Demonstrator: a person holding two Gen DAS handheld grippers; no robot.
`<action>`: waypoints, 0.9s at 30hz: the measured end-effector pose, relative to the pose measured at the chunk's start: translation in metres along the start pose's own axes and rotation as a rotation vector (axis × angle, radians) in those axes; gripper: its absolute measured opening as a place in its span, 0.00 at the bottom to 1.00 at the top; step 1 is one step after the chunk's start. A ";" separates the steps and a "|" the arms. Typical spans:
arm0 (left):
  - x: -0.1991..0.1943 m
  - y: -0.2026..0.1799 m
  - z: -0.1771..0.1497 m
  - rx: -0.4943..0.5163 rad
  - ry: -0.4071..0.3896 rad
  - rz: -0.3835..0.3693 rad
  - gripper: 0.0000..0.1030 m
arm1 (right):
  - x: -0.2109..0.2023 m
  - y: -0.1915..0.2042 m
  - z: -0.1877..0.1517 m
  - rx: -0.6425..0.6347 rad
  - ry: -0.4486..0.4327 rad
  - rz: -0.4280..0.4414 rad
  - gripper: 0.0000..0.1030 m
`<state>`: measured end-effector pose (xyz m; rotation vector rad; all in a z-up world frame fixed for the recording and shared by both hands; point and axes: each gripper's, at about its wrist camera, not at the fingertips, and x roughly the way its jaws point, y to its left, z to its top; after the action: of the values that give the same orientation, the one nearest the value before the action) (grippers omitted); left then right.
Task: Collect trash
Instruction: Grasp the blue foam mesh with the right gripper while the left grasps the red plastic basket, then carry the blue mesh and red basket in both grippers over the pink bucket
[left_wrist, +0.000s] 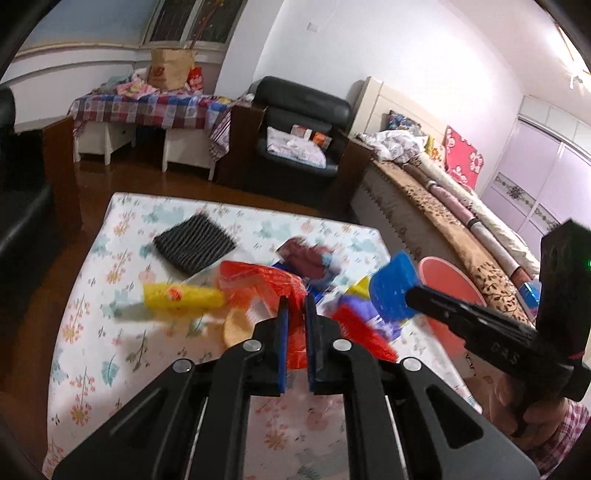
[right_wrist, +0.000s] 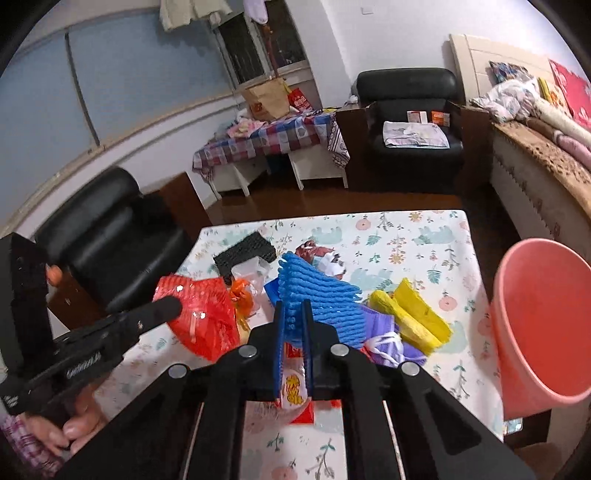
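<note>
On the floral tablecloth (left_wrist: 103, 332) lies a heap of wrappers. My left gripper (left_wrist: 295, 306) is shut on a red plastic bag (left_wrist: 258, 280), which hangs from its pads. The right gripper (left_wrist: 412, 295) comes in from the right with a blue foam net (left_wrist: 393, 290) at its tip. In the right wrist view my right gripper (right_wrist: 293, 308) is shut on the blue foam net (right_wrist: 321, 295), and the left gripper (right_wrist: 175, 304) holds the red plastic bag (right_wrist: 203, 321). A pink bucket (right_wrist: 535, 325) stands at the table's right edge, and its rim also shows behind the blue net as the pink bucket (left_wrist: 447, 280).
Loose on the cloth are a yellow wrapper (left_wrist: 181, 295), a black foam net (left_wrist: 195, 243), a dark red wrapper (left_wrist: 310, 258), a purple bag (right_wrist: 388, 332) and a red-and-white packet (right_wrist: 295, 391). A black armchair (right_wrist: 110, 236) stands left of the table and a bed (left_wrist: 461, 221) to its right.
</note>
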<state>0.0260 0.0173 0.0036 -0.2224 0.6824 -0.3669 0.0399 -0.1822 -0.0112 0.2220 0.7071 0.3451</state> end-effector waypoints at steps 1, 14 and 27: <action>0.000 -0.003 0.003 0.007 -0.005 -0.006 0.07 | -0.007 -0.004 0.001 0.015 -0.007 0.000 0.08; 0.019 -0.095 0.036 0.143 -0.035 -0.175 0.07 | -0.089 -0.070 0.014 0.150 -0.120 -0.084 0.08; 0.054 -0.162 0.041 0.181 0.009 -0.308 0.07 | -0.120 -0.141 0.005 0.245 -0.168 -0.193 0.08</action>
<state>0.0499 -0.1490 0.0556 -0.1537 0.6197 -0.7219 -0.0084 -0.3584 0.0192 0.4068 0.5977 0.0540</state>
